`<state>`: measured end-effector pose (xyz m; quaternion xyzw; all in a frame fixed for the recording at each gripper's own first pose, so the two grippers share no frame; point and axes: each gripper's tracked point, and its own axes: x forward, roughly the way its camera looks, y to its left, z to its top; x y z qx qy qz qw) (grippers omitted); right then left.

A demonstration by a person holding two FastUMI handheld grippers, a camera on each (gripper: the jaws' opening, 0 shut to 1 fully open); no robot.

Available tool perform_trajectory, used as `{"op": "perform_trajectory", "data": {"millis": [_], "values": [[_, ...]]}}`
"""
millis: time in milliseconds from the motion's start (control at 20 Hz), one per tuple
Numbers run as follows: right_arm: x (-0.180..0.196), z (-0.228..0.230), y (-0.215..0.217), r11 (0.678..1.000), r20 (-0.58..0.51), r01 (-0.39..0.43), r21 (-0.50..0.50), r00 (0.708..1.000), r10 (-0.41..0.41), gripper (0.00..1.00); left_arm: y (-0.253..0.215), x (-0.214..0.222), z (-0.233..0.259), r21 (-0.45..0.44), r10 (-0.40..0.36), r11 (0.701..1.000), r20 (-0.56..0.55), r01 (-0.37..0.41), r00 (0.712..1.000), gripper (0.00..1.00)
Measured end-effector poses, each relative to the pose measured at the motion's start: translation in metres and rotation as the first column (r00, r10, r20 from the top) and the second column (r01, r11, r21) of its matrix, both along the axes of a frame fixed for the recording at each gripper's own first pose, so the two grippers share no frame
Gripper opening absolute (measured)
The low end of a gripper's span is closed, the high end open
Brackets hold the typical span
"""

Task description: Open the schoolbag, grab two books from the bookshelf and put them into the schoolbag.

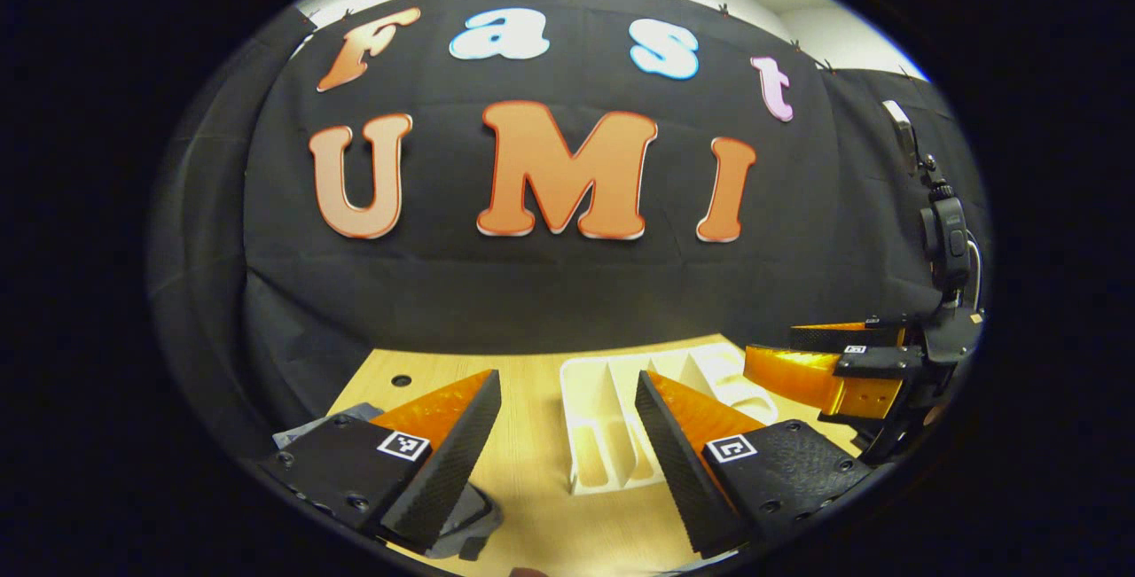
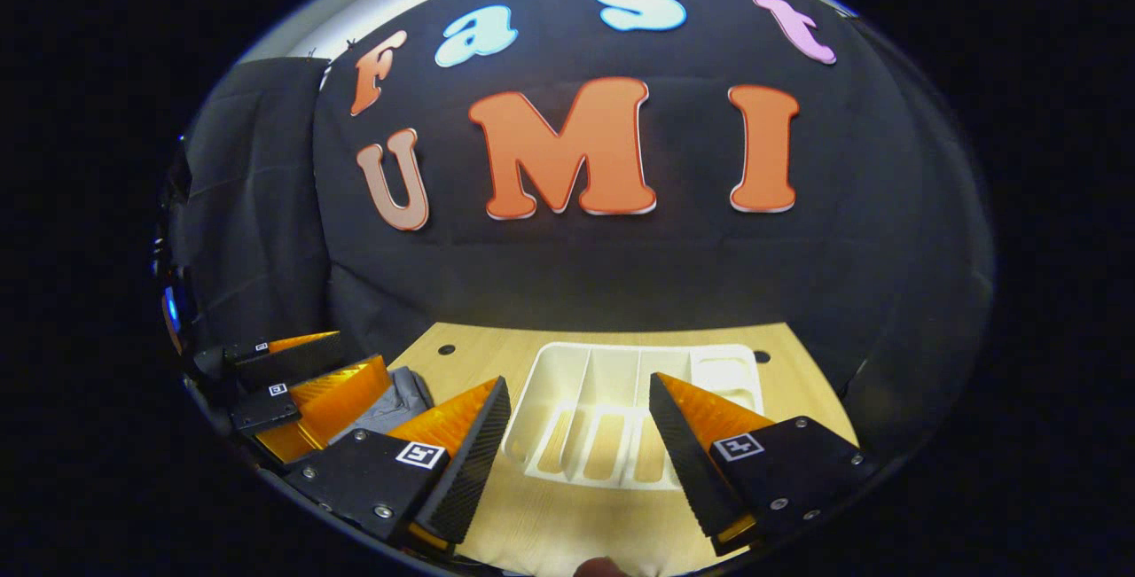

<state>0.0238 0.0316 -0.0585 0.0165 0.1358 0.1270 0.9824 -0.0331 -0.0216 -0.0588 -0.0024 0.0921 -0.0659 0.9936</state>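
Note:
A white slotted bookshelf rack (image 1: 603, 400) (image 2: 567, 382) lies on the wooden table (image 1: 532, 479), just ahead of both grippers. My left gripper (image 1: 567, 380) is open above the table with nothing between its fingers. My right gripper (image 2: 579, 380) is open over the rack's near edge, also holding nothing. A grey schoolbag (image 1: 465, 515) (image 2: 399, 400) lies at the left, partly hidden under the left gripper's finger. In the left gripper view, the right gripper (image 1: 771, 342) shows at the right with its fingers apart. In the right gripper view, the left gripper (image 2: 359, 351) shows at the left over the bag.
The table (image 2: 550, 524) ends at the black cloth wall close behind the rack. Small round holes (image 1: 401, 379) (image 2: 446, 349) mark the tabletop's far corners. A black mount with a cable (image 1: 947, 240) rises above the right gripper.

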Motion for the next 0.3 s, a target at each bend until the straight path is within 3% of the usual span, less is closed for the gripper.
{"op": "perform_trajectory", "data": {"millis": [300], "values": [[-0.005, 0.047, -0.035, 0.999, 0.174, 0.046, -0.024, 0.984, -0.041, 0.94, -0.021, 0.0, 0.044, -0.039, 0.047, 0.998, 0.173, -0.041, 0.984, 0.97]]}}
